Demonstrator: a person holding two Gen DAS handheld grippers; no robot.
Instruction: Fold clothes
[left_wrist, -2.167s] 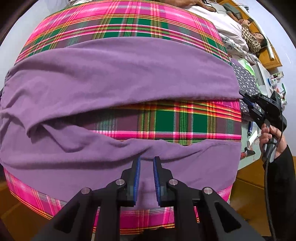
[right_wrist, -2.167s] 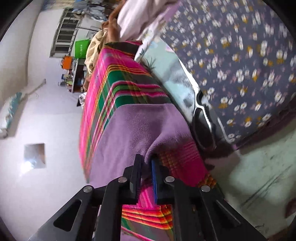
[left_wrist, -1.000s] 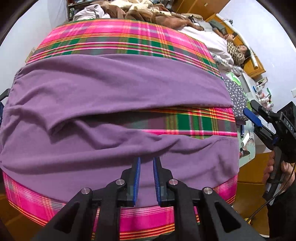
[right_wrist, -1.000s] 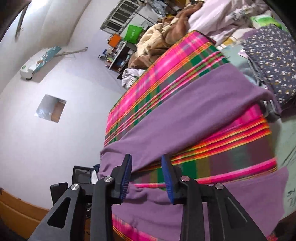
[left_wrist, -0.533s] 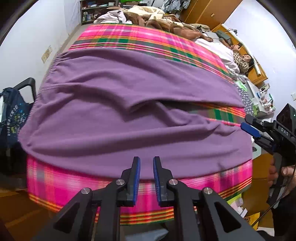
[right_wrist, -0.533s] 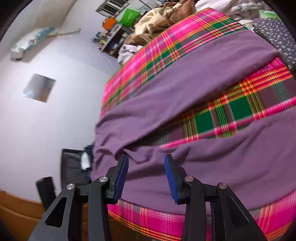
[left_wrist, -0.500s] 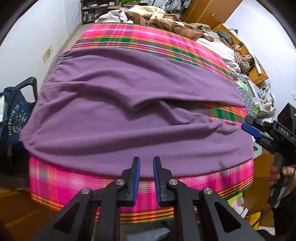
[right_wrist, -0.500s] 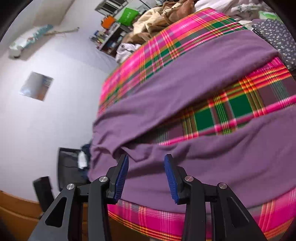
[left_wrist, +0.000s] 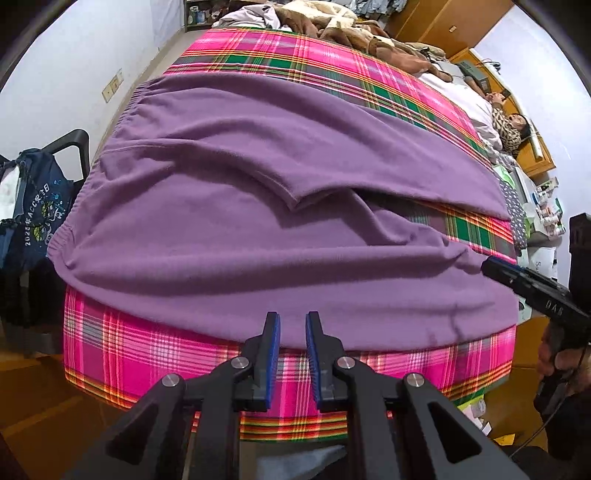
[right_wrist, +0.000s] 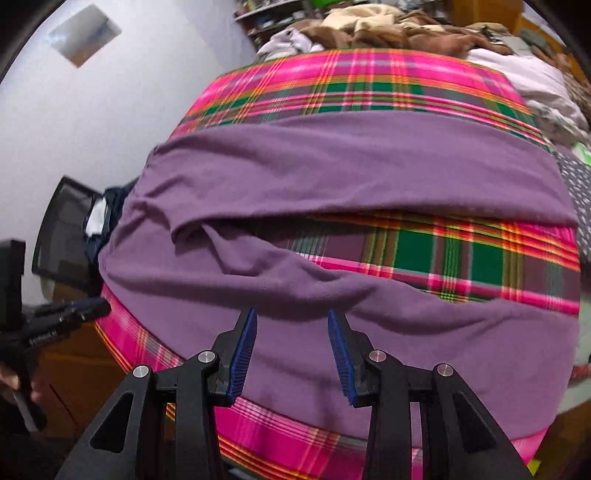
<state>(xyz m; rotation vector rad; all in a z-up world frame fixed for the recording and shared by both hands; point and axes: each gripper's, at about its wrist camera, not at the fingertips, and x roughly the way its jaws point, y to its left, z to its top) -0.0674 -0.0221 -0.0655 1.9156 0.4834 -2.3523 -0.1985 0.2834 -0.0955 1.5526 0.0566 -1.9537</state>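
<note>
Purple trousers (left_wrist: 258, 221) lie spread on a bed, waistband to the left and both legs running right. The near leg (right_wrist: 406, 332) is wrinkled and parted from the far leg (right_wrist: 369, 166) by a wedge of blanket. My left gripper (left_wrist: 292, 317) hovers at the bed's near edge, just below the trousers' hem line. Its jaws stand almost together with nothing between them. My right gripper (right_wrist: 291, 314) is open above the near leg and holds nothing. It also shows in the left wrist view as the right gripper (left_wrist: 491, 267), by the leg's right end.
A pink and green plaid blanket (left_wrist: 147, 350) covers the bed. A navy bag (left_wrist: 33, 206) hangs on a black chair at the left. Piled clothes (right_wrist: 369, 26) sit at the far end. A person (left_wrist: 509, 129) lies at the far right. A hand (left_wrist: 554, 365) holds the right gripper.
The right gripper let go of the far leg's end, opened, and swung round to the near side. The left gripper drew back off the cloth to the bed's edge.
</note>
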